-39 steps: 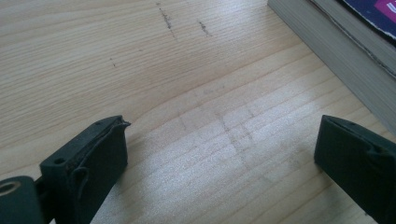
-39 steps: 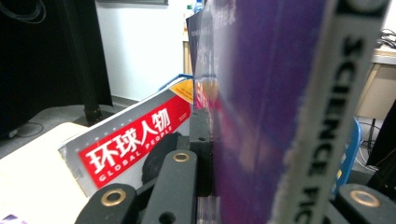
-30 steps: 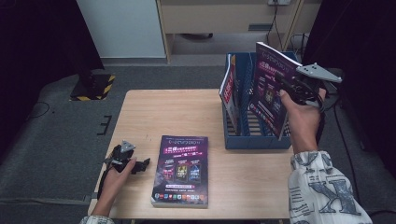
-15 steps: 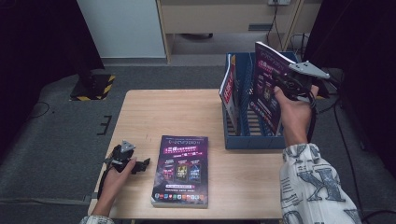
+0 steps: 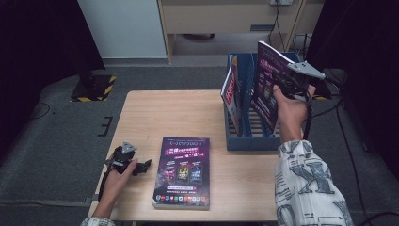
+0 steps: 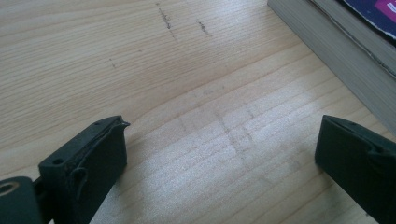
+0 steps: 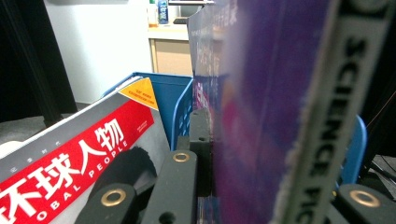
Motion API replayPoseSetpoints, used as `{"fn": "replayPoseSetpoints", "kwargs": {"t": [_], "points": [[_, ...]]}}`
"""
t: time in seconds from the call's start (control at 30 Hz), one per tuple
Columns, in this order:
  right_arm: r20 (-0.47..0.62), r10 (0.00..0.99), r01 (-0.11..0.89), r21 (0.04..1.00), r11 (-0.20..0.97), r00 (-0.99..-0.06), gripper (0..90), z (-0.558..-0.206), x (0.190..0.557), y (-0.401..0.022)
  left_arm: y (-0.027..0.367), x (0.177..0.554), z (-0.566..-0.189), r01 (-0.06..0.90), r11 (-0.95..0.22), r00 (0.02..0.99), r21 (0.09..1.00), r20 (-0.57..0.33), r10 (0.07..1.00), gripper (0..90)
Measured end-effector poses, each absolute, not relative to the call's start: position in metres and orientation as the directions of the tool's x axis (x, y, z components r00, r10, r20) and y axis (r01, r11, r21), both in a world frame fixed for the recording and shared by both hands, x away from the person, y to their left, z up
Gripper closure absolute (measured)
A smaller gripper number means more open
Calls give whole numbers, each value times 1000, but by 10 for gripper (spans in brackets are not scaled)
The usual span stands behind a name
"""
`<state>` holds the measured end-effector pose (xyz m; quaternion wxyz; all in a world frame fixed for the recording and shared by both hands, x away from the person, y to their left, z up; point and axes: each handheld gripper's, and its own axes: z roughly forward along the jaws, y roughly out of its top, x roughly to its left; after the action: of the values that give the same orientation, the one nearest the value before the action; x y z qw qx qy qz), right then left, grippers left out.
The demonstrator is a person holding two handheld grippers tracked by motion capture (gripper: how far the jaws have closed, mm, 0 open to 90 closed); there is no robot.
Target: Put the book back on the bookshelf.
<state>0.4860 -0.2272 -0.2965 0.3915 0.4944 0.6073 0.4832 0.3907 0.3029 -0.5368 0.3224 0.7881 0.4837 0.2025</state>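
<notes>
High view: our right gripper (image 5: pixel 282 87) clamps a purple glossy magazine (image 5: pixel 266 84) upright over the blue plastic file rack (image 5: pixel 249 139), beside a red-covered magazine (image 5: pixel 229 89). Left gripper view: its jaws gape wide over the bare wooden table (image 6: pixel 187 93). Right gripper view: the purple cover (image 7: pixel 261 116) could snag the rack divider and buckle.

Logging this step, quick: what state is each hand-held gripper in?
Left hand-held gripper: open, holding nothing, over the table.
Right hand-held gripper: closed on the purple magazine above the blue rack.
</notes>
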Motion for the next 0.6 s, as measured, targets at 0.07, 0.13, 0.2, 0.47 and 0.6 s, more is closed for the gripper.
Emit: {"fn": "replayPoseSetpoints", "kwargs": {"t": [0.07,0.13,0.2,0.47,0.6], "points": [[7,980,218,975,37,-198,826,-299,490,-225,303,391,-537,632,-324,450,704,7,893,13],[5,981,214,976,38,-196,826,-302,493,-223,303,391,-537,632,-324,450,704,8,893,13],[-2,981,202,978,42,-195,826,-304,495,-220,303,391,-537,632,-324,450,704,8,893,13],[11,982,191,981,26,-189,826,-312,502,-217,303,391,-537,634,-322,449,704,5,894,11],[17,982,184,983,18,-189,826,-317,503,-217,303,391,-537,634,-321,448,704,5,894,11]]}}
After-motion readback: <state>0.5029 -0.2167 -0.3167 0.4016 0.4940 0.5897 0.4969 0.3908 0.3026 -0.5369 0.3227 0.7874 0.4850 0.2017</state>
